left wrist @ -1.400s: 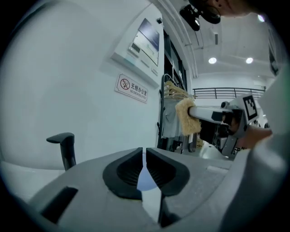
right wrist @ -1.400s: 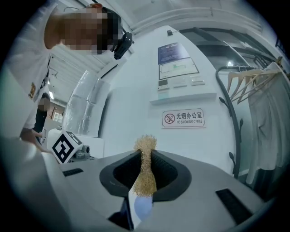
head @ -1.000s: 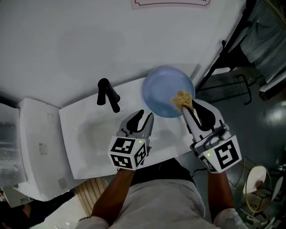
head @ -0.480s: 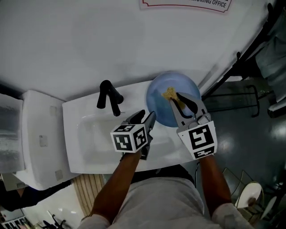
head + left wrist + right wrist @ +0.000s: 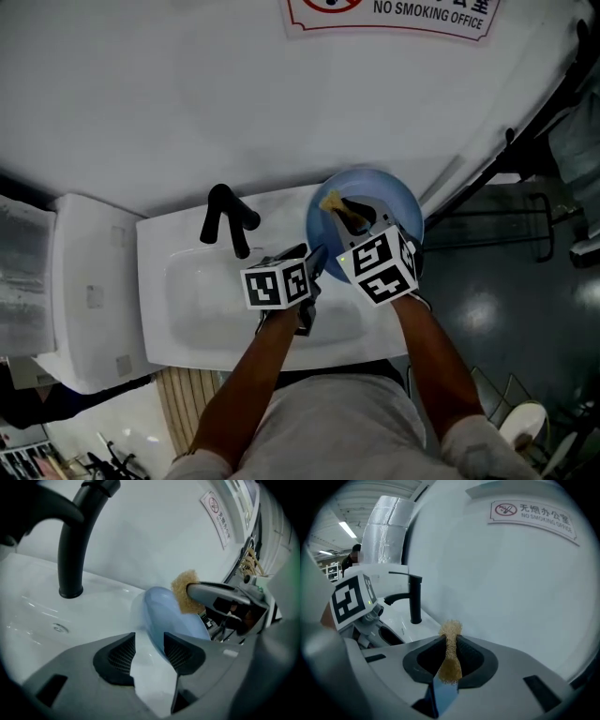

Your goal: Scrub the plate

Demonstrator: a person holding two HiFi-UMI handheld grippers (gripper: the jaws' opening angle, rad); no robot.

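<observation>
Above, a sign [image 5: 403, 14] reads "NO SMOKING OFFICE"; right hand-held gripper [image 5: 450, 654] clamps scrubber [image 5: 451, 632], left hand-held gripper [image 5: 149, 649] opening around plate [image 5: 161, 612].

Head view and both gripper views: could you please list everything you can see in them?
sink: 1, white, centre
wall: 1, white, behind the sink
faucet: 1, black, at the sink's rear
plate: 1, blue, at the sink's right rear
sponge: 1, tan, against the plate
sign: 1, white with red, on the wall
fixture: 1, white, left of the sink
left gripper: 1, grey, jaws opening, plate rim between them
right gripper: 1, grey, shut on the sponge
arms: 2, bare, bottom of the head view
</observation>
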